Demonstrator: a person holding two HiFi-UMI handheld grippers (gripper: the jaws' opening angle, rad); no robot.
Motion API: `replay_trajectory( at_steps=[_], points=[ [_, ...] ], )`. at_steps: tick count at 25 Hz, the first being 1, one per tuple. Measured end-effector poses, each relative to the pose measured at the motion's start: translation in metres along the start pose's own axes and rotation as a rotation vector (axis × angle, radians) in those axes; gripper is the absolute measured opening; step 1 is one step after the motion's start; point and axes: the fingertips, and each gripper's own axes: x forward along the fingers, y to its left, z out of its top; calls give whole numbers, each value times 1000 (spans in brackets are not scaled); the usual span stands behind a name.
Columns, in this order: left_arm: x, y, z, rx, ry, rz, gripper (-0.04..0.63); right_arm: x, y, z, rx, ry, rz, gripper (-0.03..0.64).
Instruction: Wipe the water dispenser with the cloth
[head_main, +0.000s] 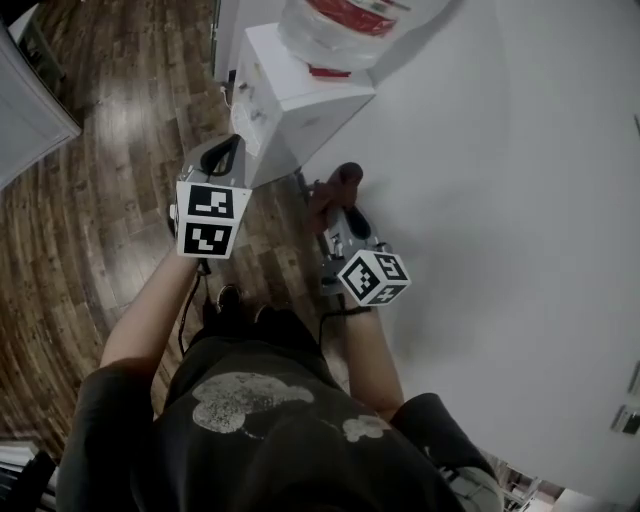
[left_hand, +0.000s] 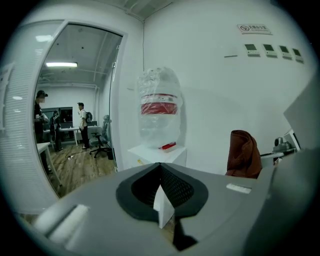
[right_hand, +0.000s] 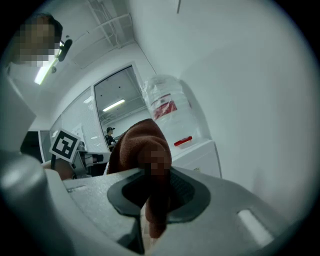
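A white wall (head_main: 500, 200) rises just to the right of the right gripper (head_main: 338, 205), and a wood-plank floor (head_main: 110, 180) spreads below and to the left of the left gripper (head_main: 228, 150). The water dispenser (head_main: 300, 100) stands against that wall, ahead of both grippers and apart from them. Its white cabinet is nearest the left gripper's tip in the head view. In the left gripper view the dispenser (left_hand: 157, 155) sits straight beyond the jaws. In the right gripper view it (right_hand: 200, 155) lies ahead and a little right of them. A clear bottle (head_main: 340, 30) with a red label stands upended on top, and a small red piece (head_main: 328, 72) lies at its foot.

The left gripper (left_hand: 160, 167) has its jaws pressed together at the tip, with nothing between them. The right gripper (right_hand: 150, 175) pinches the brown cloth (right_hand: 142, 150). The cloth bunches up above the jaws, and a fold hangs down between them. Seen from the left gripper, the cloth (left_hand: 243, 152) hangs off to the right, clear of the dispenser. In the head view the cloth (head_main: 335, 188) is near the cabinet's lower corner, but I cannot tell whether it touches.

Each gripper carries a marker cube, the left (head_main: 212, 218) and the right (head_main: 372, 277) one both behind the jaws, toward the person's arms. Far to the left of the left gripper, people (left_hand: 82, 125) stand in a room behind a glass partition.
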Motion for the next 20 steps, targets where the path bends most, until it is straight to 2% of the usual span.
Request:
replay_trajectory(
  at_steps=[5, 9, 13, 20],
  points=[
    [-23, -30, -4, -6, 5, -14, 18, -32, 7, 5, 27, -37, 29, 63],
    [-60, -59, -19, -18, 23, -6, 18, -70, 19, -7, 39, -37, 59, 63],
    [-112, -102, -40, -47, 32, -20, 18, -141, 43, -32, 11, -12, 114, 63],
    [-214, -190, -70, -34, 28, -52, 18, -266, 58, -69, 9, 9, 139, 63]
  ],
)
